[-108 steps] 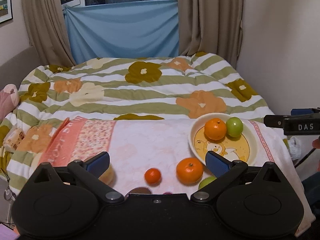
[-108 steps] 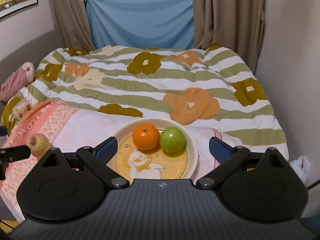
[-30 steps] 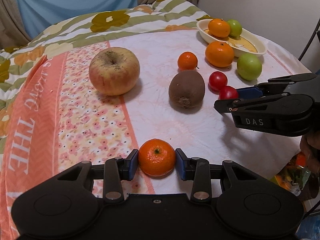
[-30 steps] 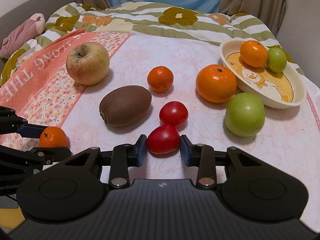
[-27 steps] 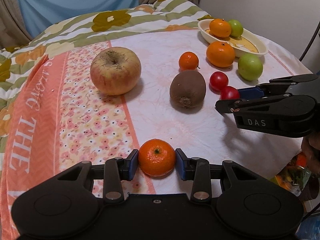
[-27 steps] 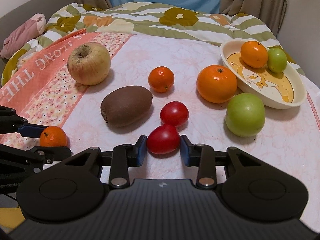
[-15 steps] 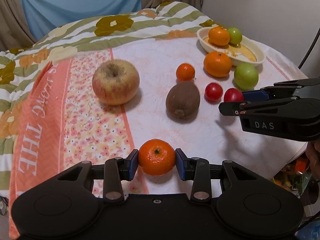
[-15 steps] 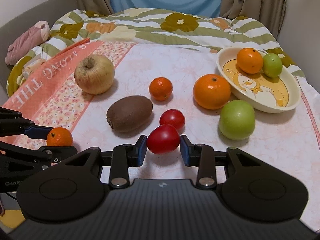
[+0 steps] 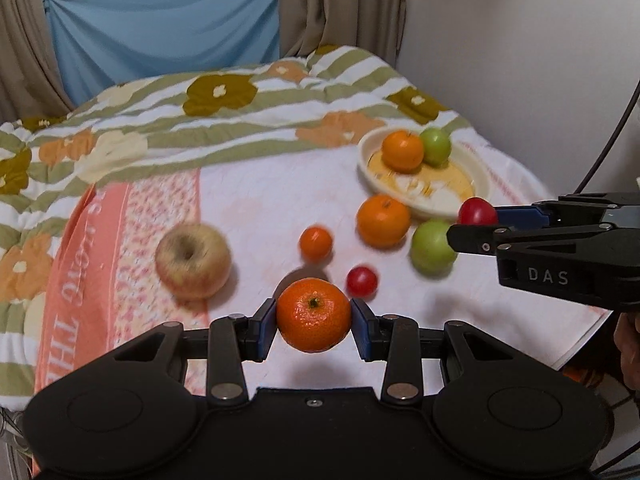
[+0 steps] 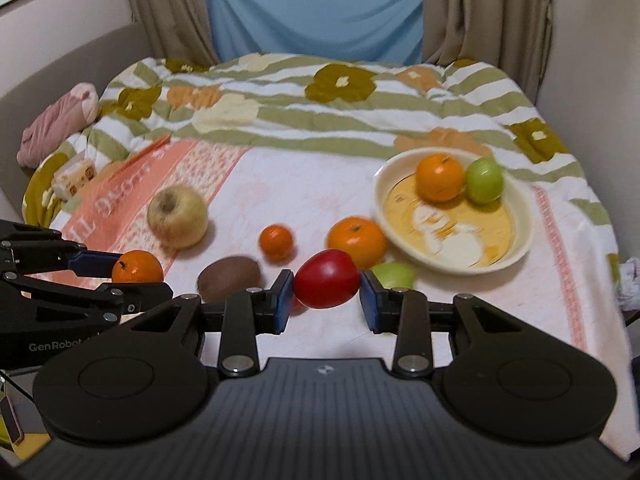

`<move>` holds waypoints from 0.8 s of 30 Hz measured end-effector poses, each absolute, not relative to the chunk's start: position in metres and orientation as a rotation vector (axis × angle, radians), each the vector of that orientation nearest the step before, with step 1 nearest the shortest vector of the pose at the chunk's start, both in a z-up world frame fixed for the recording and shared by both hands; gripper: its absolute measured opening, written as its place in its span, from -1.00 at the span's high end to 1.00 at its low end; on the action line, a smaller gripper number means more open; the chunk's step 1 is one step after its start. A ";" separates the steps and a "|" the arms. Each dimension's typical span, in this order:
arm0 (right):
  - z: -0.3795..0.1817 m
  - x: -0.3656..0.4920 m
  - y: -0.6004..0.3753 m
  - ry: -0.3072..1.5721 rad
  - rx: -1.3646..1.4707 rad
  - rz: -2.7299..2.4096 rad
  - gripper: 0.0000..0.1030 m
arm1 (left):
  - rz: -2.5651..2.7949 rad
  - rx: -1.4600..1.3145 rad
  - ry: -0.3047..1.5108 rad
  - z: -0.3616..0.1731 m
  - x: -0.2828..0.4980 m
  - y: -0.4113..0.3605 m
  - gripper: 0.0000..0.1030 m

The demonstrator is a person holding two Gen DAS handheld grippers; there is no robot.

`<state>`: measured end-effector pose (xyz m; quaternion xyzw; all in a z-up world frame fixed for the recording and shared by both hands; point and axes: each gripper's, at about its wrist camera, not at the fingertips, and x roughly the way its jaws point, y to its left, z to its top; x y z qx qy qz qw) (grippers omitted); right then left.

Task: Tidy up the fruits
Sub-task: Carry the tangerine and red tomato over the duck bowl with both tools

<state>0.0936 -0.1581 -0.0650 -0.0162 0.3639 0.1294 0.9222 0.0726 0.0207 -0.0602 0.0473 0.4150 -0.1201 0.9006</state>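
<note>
My left gripper [image 9: 314,326] is pinching a mandarin [image 9: 313,314], right gripper [image 10: 326,300] pinching a tomato [image 10: 327,283], both held above the cloth [image 9: 280,200]; bowl [image 10: 520,216] sits far right with two fruits.

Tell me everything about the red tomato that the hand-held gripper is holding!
The red tomato is smooth, shiny and a bit egg-shaped, lying sideways. The right hand-held gripper squeezes it between two blue pads, one on each side, and holds it in the air above the pink cloth. Nothing else touches it. From the left camera it sits in front of the cream bowl's rim. No stem shows.
</note>
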 end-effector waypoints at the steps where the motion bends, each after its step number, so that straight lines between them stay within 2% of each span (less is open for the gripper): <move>1: -0.060 0.095 -0.165 0.742 -0.032 0.261 0.02 | -0.250 0.094 0.851 -0.055 0.075 0.015 0.17; 12: -0.033 0.130 -0.242 0.700 -0.038 0.237 0.02 | -0.259 0.076 0.788 -0.027 0.114 -0.050 0.17; 24: -0.053 0.204 -0.305 0.718 -0.067 0.274 0.02 | -0.252 0.082 0.806 -0.047 0.182 -0.122 0.17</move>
